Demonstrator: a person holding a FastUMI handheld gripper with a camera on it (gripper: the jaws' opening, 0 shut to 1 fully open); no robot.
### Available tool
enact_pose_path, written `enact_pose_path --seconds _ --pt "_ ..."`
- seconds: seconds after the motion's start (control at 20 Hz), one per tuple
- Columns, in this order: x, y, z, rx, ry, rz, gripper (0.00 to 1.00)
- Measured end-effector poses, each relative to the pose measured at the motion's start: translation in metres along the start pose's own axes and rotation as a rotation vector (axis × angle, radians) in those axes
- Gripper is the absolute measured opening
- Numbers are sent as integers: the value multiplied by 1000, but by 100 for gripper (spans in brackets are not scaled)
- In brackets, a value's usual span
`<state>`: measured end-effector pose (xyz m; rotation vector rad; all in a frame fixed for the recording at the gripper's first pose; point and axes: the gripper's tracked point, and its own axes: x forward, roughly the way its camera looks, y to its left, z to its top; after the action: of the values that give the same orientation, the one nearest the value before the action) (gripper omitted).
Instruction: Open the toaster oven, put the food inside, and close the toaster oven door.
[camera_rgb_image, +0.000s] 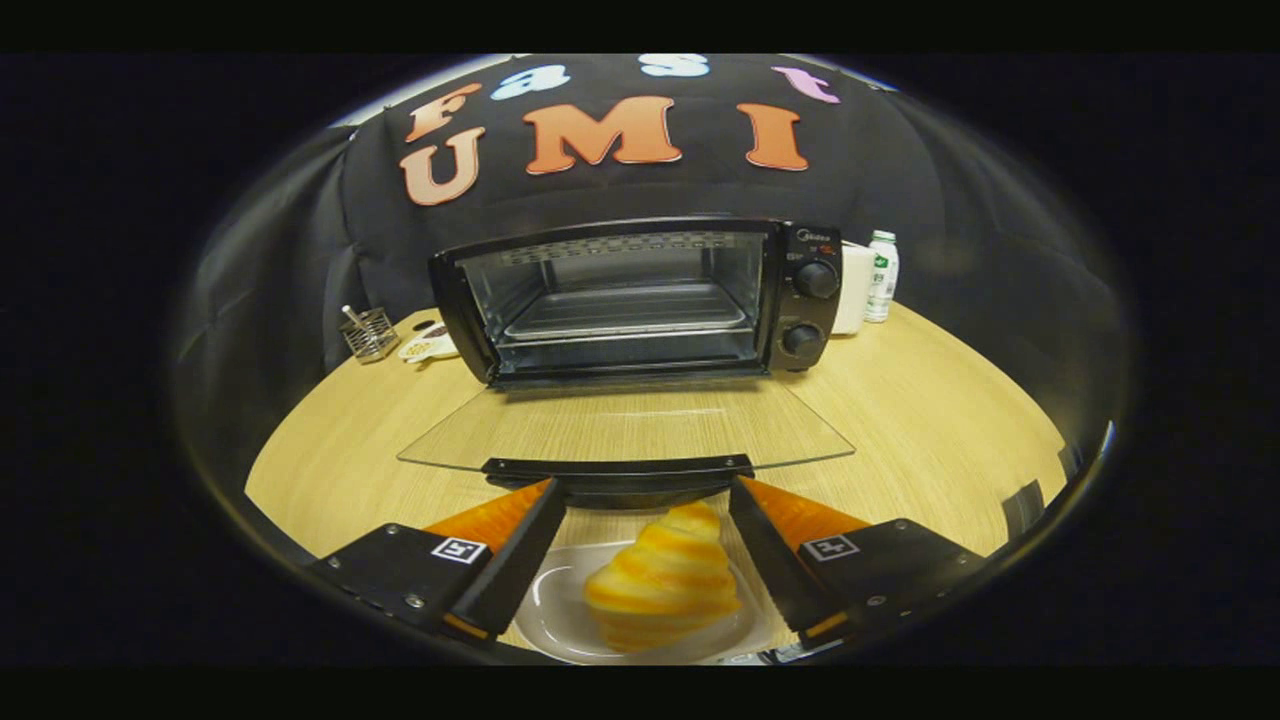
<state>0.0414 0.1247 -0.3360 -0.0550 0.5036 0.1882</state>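
Observation:
A black toaster oven (640, 300) stands at the back of the wooden table with its glass door (625, 425) folded down flat toward me. Its inside holds a metal tray (625, 312) on the rack. A croissant-like pastry (662, 580) with orange stripes lies on a white plate (555, 620) just in front of the door's handle (620, 468). My gripper (640, 495) hangs above the plate, open, its fingers on either side of the pastry with a gap to each side.
A wire holder (368, 333) and a small printed dish (428, 347) sit left of the oven. A white container (853, 288) and a bottle (881, 276) stand to its right. Bare tabletop (930, 430) spreads on both sides of the door.

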Motion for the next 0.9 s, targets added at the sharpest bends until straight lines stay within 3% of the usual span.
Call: enact_pose_path --seconds 0.25,0.45,0.9 --pt "-3 0 0 6 14 1 99" --pt "-12 -3 -4 82 37 1 99" --pt "-54 -8 -35 99 83 -75 98"
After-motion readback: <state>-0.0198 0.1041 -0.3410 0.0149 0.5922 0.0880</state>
